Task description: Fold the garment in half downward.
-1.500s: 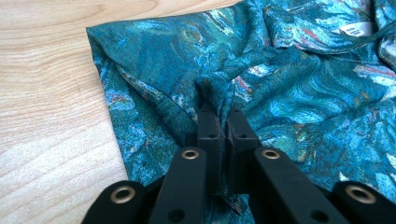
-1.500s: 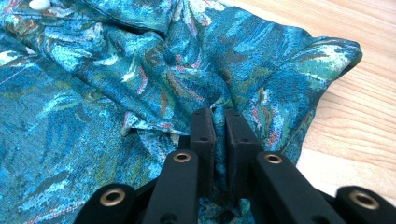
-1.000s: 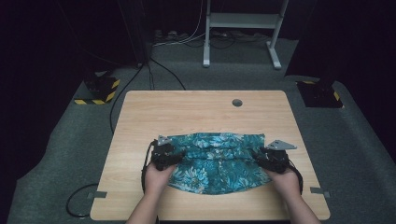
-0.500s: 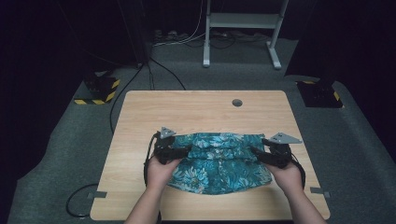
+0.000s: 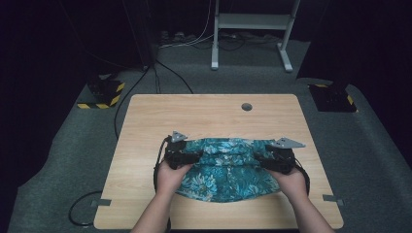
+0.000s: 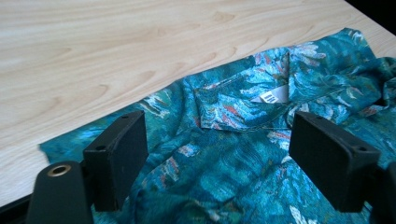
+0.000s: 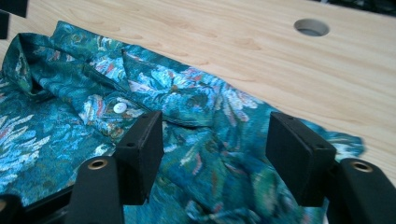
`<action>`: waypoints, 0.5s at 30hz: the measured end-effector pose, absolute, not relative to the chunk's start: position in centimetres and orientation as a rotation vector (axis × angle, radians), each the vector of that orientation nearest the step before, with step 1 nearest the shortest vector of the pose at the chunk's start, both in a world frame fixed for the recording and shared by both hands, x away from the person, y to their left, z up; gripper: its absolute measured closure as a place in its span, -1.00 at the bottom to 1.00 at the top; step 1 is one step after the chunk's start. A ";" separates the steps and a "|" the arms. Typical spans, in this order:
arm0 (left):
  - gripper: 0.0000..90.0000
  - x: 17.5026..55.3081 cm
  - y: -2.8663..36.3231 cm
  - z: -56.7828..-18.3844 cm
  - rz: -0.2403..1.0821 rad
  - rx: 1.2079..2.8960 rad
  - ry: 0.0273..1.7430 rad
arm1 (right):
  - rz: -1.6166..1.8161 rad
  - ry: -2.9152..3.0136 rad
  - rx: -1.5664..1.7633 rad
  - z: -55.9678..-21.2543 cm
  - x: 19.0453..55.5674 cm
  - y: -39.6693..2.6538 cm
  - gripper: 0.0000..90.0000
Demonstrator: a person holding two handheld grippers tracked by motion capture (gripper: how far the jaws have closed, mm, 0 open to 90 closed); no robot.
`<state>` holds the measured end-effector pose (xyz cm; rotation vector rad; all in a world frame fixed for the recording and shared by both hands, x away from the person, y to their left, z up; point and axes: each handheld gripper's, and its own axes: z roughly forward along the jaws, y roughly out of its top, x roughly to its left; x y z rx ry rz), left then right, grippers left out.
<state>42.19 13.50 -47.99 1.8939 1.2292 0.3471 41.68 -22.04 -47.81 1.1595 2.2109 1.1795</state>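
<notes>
Both grippers are hovering over the teal floral shirt (image 5: 228,167) — left gripper (image 6: 217,144) at its left end, right gripper (image 7: 215,149) at its right — jaws spread, having just been opening, pinching nothing.

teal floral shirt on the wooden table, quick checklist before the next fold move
1. Left gripper released: ok, jaws wide open above the teal floral-print fabric shirt, having just opened further.
2. Right gripper released: ok, open, nothing pinched, jaws just opened further.
3. Shirt fully on the light wooden table: ok, no edge hangs over.
4. Collar with white label lying flat: not ok, rumpled.
5. Fold even at both ends: cannot tell, the hands cover them.
6. Round cable hole away from the cloth: ok.
</notes>
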 end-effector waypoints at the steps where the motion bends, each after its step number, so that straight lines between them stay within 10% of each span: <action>1: -0.56 42.5 13.3 -48.2 0.340 1.897 1.232 | 1.181 2.217 1.165 -48.0 41.8 -21.8 -0.19; 15: -0.53 45.3 10.8 -49.8 0.319 1.940 1.238 | 1.176 2.245 1.206 -49.6 44.4 -19.5 0.02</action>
